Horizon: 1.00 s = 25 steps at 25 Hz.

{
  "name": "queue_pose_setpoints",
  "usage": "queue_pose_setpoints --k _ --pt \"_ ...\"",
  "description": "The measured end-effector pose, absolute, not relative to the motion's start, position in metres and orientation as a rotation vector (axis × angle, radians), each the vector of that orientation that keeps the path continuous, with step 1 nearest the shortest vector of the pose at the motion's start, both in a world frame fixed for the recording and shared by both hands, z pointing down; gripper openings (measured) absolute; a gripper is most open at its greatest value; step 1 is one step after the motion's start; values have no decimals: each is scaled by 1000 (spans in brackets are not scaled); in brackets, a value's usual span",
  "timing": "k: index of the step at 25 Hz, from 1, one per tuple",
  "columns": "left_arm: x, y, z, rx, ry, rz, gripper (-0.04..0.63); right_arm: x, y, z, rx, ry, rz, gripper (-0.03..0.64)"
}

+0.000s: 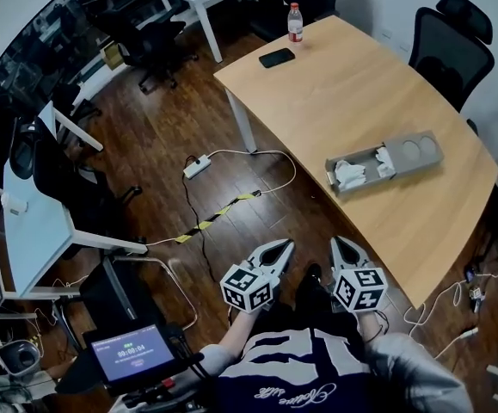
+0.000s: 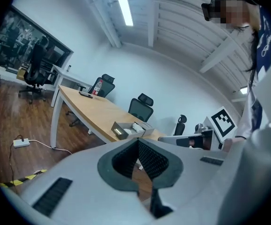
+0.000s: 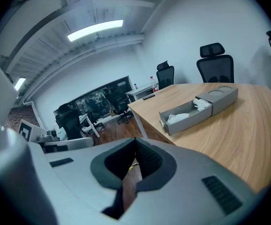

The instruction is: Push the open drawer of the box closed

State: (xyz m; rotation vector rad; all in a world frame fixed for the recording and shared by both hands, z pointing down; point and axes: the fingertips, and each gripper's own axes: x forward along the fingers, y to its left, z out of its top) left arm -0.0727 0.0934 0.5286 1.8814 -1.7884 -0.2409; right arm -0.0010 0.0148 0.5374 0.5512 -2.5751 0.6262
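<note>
A grey box lies on the wooden table, its drawer pulled open toward the table's near edge with white cloth inside. The same box and open drawer show in the right gripper view, and small in the left gripper view the box sits on the table. My left gripper and right gripper are held side by side near my body, short of the table edge. Both are shut with nothing between their jaws.
A water bottle and a dark phone stand at the table's far end. Office chairs line the far side. A power strip and cables lie on the wooden floor to the left, beside another desk.
</note>
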Motion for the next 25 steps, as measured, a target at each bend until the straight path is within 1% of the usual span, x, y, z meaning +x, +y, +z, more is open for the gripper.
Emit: queue_pose_setpoints --k 5,10,19,21,25 --pt "-90 41 519 1828 -1860 -301 -2 -12 -36 553 468 -2535 610 -2" --pt "-91 -3 524 1813 -1888 -247 -2 -26 -81 567 408 -2531 617 -2" --pt "-93 -34 525 1807 -1876 -152 -2 -42 -105 590 323 -2502 566 -2" --pt "-97 -37 526 1798 -1876 -138 -2 -45 -104 594 292 -2491 559 61" --pt "-102 -46 529 1802 -1851 -106 -2 -47 -108 596 307 -2484 568 61"
